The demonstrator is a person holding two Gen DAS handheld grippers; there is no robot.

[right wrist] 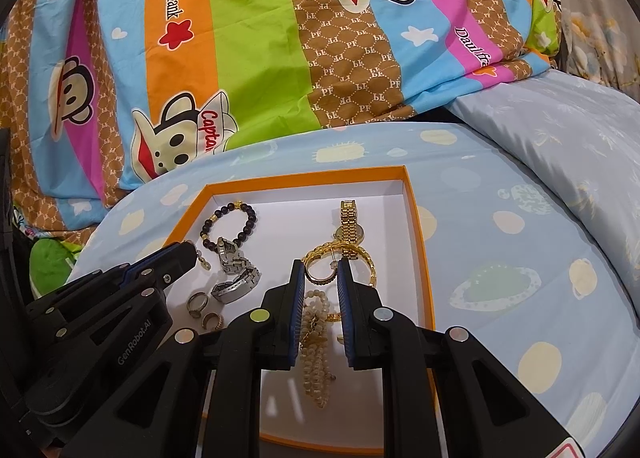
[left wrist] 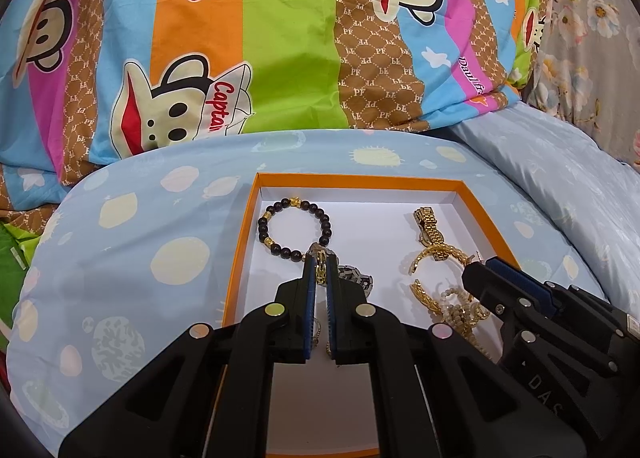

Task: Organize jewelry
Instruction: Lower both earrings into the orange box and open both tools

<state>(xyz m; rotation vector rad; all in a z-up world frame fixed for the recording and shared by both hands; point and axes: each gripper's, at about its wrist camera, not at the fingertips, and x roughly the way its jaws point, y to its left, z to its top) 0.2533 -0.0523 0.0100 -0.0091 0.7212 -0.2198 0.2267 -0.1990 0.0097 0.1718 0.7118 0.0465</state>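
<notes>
An orange box (left wrist: 360,180) (right wrist: 304,177) with a white floor holds the jewelry. A dark bead bracelet (left wrist: 296,226) (right wrist: 230,226) lies at its far left and a gold watch (left wrist: 430,226) (right wrist: 350,224) at the far right. In the middle lie a silver watch (right wrist: 236,276), two rings (right wrist: 198,304), gold hoops (right wrist: 320,270) and a pearl necklace (right wrist: 316,342). My left gripper (left wrist: 320,270) (right wrist: 194,252) is shut on a small gold piece (left wrist: 320,272) that hangs from its tips. My right gripper (right wrist: 321,270) (left wrist: 470,270) hovers over the hoops and pearls with its pads apart.
The box rests on a light blue cushion with planet prints (left wrist: 120,258) (right wrist: 500,278). Behind it lies a striped cartoon-monkey quilt (left wrist: 280,58) (right wrist: 260,58). A pale blue pillow (left wrist: 560,178) (right wrist: 560,146) sits at the right.
</notes>
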